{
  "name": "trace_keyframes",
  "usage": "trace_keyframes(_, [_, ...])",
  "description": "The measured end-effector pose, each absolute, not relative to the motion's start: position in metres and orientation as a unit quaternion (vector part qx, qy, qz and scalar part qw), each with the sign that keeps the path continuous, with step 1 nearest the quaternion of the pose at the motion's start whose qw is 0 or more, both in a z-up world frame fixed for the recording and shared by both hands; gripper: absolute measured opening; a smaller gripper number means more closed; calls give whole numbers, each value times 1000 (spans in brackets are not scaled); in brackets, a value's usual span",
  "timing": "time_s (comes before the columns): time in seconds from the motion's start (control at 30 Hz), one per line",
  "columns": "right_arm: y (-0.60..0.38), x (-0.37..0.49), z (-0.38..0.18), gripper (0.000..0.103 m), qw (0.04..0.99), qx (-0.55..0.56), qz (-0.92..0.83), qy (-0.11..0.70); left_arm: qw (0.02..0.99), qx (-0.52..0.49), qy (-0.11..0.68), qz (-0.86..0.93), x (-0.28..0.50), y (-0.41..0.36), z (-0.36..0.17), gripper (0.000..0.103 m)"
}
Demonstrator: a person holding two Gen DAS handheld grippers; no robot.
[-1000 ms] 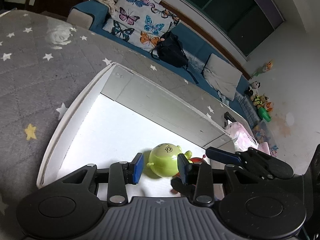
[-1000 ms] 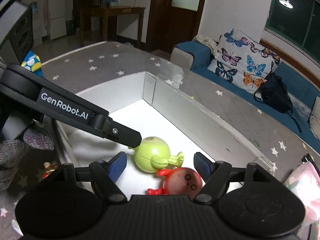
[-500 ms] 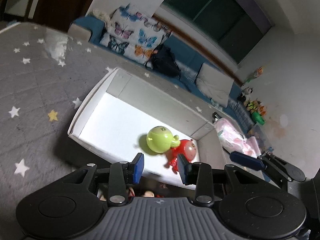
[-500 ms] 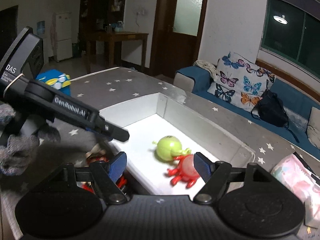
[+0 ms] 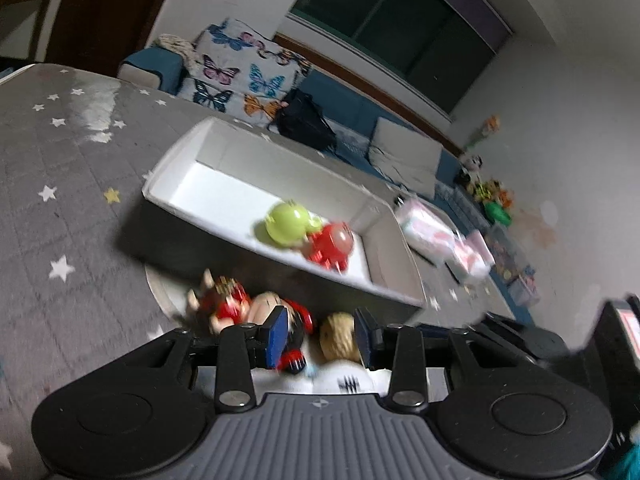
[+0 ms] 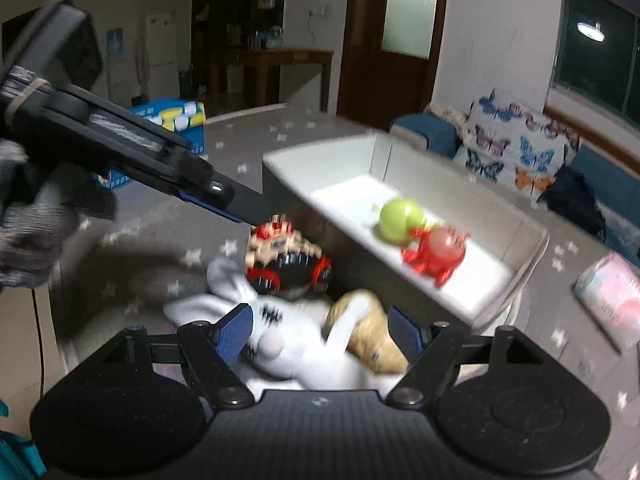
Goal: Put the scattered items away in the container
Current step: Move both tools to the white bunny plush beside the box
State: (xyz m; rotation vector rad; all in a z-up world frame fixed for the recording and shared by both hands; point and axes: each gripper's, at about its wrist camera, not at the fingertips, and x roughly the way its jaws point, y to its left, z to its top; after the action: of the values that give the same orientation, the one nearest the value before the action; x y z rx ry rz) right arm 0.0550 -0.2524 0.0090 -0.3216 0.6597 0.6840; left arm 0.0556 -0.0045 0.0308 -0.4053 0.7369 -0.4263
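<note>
A white rectangular cardboard box (image 6: 500,248) on the grey star-patterned mat (image 5: 60,168) holds a lime-green round plastic toy (image 6: 400,216) and a red plastic crab toy (image 6: 436,252) near its right end. Just outside its near wall lie a white plush rabbit (image 6: 288,340), a tan plush toy (image 6: 368,332) and a red-and-black toy car (image 6: 288,260). Left gripper (image 5: 320,336) and right gripper (image 6: 320,328) both have their fingers apart, empty.

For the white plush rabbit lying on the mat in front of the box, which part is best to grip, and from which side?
Probably the white plush rabbit is best gripped across its soft body, coming from above with the right gripper. It lies flat on the mat, and its body looks narrow enough for the open jaws. The tan plush toy leans against one side, so one finger must slip between them.
</note>
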Motion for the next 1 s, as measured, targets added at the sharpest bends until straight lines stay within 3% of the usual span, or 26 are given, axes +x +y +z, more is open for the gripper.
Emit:
trace_keyframes(0.37, [-252,46,-27,78,860,-166,329,353,876,-169,391,-224,30,-12,4,39])
trace_keyframes(0.77, [-240,16,-20,75,841,-190,372,345,860,-204,405,-235,34,-5,-7,39])
trace_keyframes(1.0, [-238,38,-23,59,855,-166,348,348,833,-267,425,-233,44,4,-20,39])
